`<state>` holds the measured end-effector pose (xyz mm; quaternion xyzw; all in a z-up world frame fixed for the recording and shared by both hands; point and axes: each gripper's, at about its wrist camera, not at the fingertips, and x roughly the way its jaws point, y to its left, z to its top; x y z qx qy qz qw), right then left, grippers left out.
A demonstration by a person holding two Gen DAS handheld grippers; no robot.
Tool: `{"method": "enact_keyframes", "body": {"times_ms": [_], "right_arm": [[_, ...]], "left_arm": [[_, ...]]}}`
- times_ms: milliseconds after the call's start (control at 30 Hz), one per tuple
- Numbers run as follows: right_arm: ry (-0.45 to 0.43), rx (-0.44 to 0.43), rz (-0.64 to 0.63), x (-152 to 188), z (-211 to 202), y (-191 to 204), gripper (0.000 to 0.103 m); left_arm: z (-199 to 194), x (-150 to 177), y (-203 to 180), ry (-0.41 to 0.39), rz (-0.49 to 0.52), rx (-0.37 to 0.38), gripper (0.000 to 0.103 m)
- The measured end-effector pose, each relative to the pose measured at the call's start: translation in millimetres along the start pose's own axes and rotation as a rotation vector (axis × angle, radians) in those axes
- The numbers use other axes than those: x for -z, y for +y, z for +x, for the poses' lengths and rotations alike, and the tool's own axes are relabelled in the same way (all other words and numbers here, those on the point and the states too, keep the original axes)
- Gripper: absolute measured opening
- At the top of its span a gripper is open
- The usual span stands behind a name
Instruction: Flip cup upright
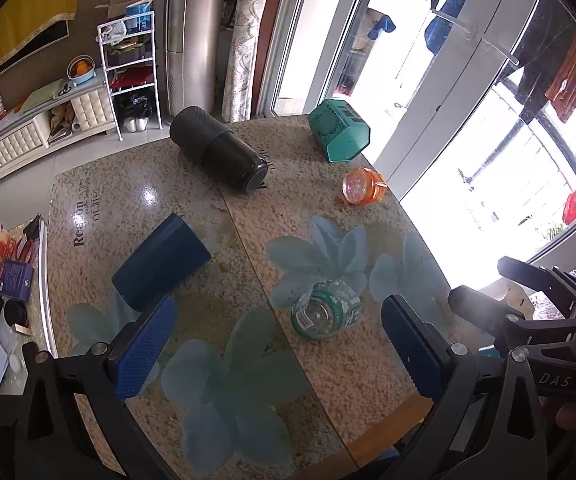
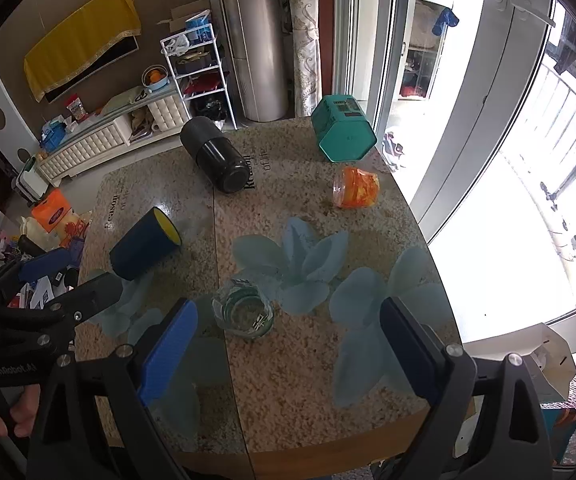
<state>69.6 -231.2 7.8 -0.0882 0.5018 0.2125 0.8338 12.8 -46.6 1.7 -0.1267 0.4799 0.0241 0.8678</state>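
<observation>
Now both grippers hover above the table [image 2: 307,420] with fingers spread wide: the left gripper [image 1: 280,352] and the right gripper [image 2: 288,348] hold nothing. Between them a clear glass cup [image 2: 244,312] lies tipped over, near a blue cup [image 2: 144,250] also on its side.

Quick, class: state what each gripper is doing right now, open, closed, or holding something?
Left gripper: open, jaws wide apart, holding nothing.
Right gripper: open, jaws wide apart, holding nothing.
</observation>
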Motion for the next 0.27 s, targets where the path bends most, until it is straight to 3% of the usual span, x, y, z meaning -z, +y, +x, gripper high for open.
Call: {"method": "enact_keyframes", "body": {"times_ms": [267], "right_arm": [[0.017, -0.002, 0.010, 2.9, 2.5, 1.2, 0.093]], "left_arm": [[1.0, 0.5, 3.0, 0.001, -0.014, 0.016, 0.103]]}}
